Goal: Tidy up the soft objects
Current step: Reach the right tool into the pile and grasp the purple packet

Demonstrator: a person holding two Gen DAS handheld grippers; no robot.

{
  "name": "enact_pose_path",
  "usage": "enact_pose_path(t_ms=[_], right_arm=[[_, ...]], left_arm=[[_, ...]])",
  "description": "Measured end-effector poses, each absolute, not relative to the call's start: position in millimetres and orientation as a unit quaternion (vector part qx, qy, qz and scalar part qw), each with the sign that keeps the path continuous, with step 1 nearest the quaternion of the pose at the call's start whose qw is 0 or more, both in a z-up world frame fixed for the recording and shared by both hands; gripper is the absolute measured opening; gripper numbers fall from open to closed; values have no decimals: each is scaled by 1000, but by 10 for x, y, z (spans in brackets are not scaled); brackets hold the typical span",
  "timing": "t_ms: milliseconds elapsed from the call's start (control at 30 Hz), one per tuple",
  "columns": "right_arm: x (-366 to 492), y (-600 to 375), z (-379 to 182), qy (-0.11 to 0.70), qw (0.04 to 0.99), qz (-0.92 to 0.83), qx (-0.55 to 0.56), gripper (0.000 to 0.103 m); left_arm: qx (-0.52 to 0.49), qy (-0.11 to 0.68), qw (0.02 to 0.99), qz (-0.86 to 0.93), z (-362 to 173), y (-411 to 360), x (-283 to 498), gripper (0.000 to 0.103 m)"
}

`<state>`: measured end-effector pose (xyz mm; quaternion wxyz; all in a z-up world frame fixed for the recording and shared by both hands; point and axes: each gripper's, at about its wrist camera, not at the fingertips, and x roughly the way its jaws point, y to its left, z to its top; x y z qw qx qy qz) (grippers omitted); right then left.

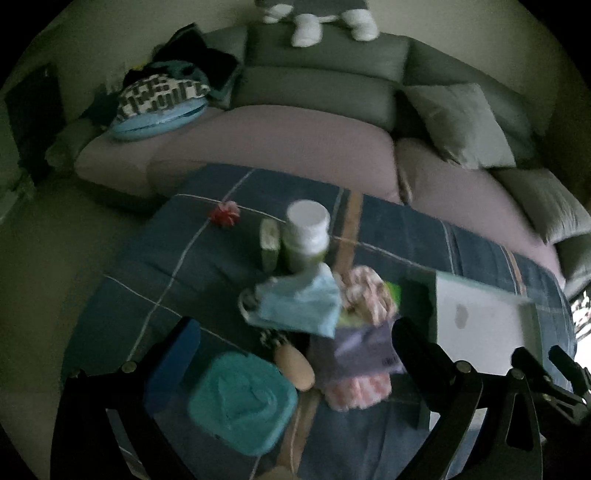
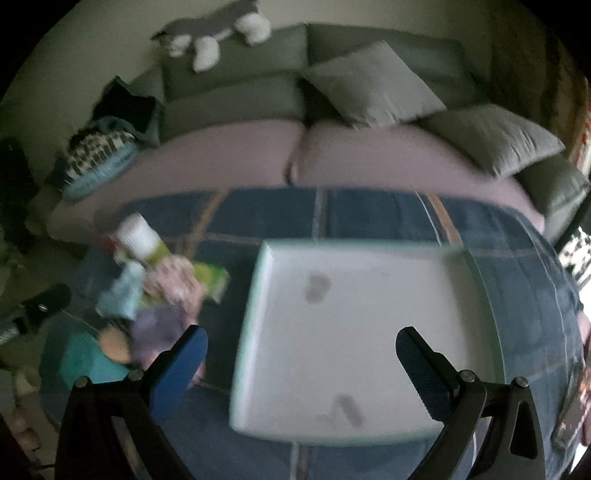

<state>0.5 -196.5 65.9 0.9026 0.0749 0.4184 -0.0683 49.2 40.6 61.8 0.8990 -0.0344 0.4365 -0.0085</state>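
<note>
A pile of soft things lies on the blue plaid table cloth (image 1: pixel 155 266): a light blue face mask (image 1: pixel 299 302), a pink-and-white fluffy cloth (image 1: pixel 365 291), a purple cloth (image 1: pixel 354 350) and a teal pack (image 1: pixel 240 398). The pile also shows in the right wrist view (image 2: pixel 162 299). My left gripper (image 1: pixel 291 354) is open and empty, hovering just above the pile. My right gripper (image 2: pixel 301 365) is open and empty above a white tray (image 2: pixel 332 332), which also shows in the left wrist view (image 1: pixel 480 317).
A white-capped green bottle (image 1: pixel 306 236), a small green jar (image 1: pixel 269 243), a red flower-like ball (image 1: pixel 225 214) and a tan oval object (image 1: pixel 295 365) lie on the cloth. Behind stands a sofa (image 1: pixel 295 140) with grey cushions (image 1: pixel 458 122) and a plush toy (image 1: pixel 314 18).
</note>
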Motion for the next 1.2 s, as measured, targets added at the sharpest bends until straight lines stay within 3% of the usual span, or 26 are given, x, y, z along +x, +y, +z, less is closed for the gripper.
enact_pose_path(t_ms=[167,800,1200], right_arm=[[253,-1753,702,411,907,-28,83,103],[682,-1407,-179,475,870,52,122,103],[661,-1230,-375,493,853,95,142,89]], left_arm=[[-50,453,890,14,613,534,752,103],[-54,500,864,27,71,476,1215,103],[-64,491,868,47,-44,628,1142,103]])
